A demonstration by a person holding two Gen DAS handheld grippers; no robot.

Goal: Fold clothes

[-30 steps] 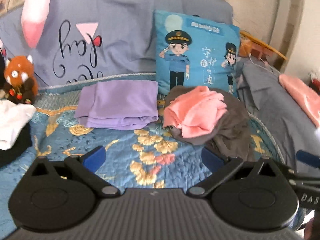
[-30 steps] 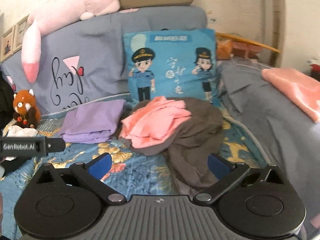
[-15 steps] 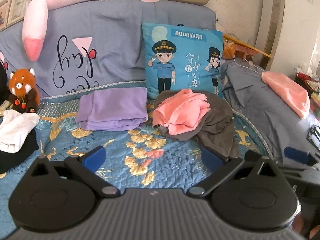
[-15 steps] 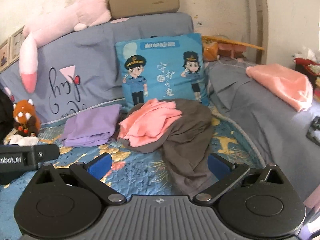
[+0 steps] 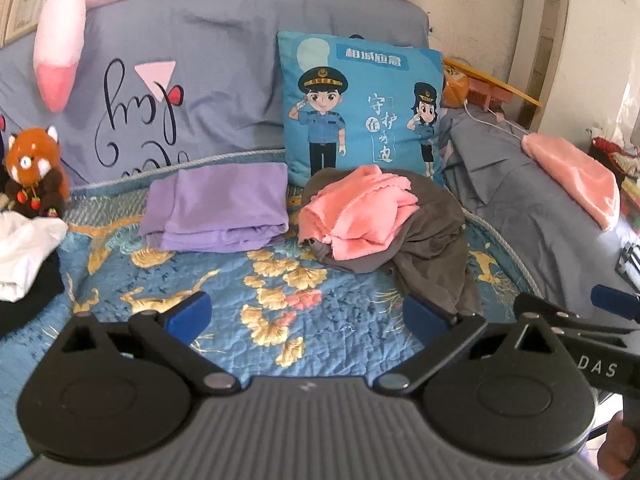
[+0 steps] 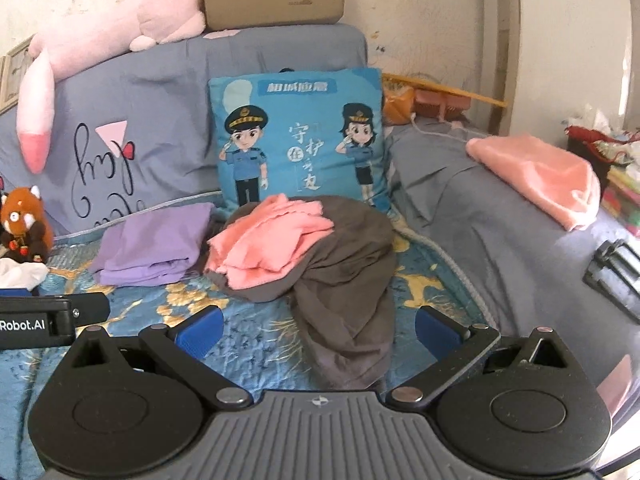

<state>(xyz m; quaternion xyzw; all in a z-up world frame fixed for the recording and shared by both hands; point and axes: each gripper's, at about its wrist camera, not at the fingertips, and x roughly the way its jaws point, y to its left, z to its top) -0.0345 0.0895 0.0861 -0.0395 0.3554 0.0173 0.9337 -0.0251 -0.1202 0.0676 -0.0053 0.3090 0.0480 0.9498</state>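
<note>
Both grippers, left (image 5: pixel 306 318) and right (image 6: pixel 318 330), spread, empty. Pink cloth (image 6: pixel 268 246) atop grey garment (image 6: pixel 352 280): soft, light, likely floppy; pinch an edge.

A blue cushion (image 5: pixel 360 106) printed with two cartoon officers stood upright at the centre of the frame against a grey pillow (image 5: pixel 168 80) marked with dark script and a pink triangle. A long pink plush toy (image 6: pixel 100 52) sprawled along the top left, one limb hanging down. A red panda toy (image 5: pixel 34 172) sat at the left edge. A blue quilt (image 5: pixel 248 280) with gold leaves filled the lower middle.
</note>
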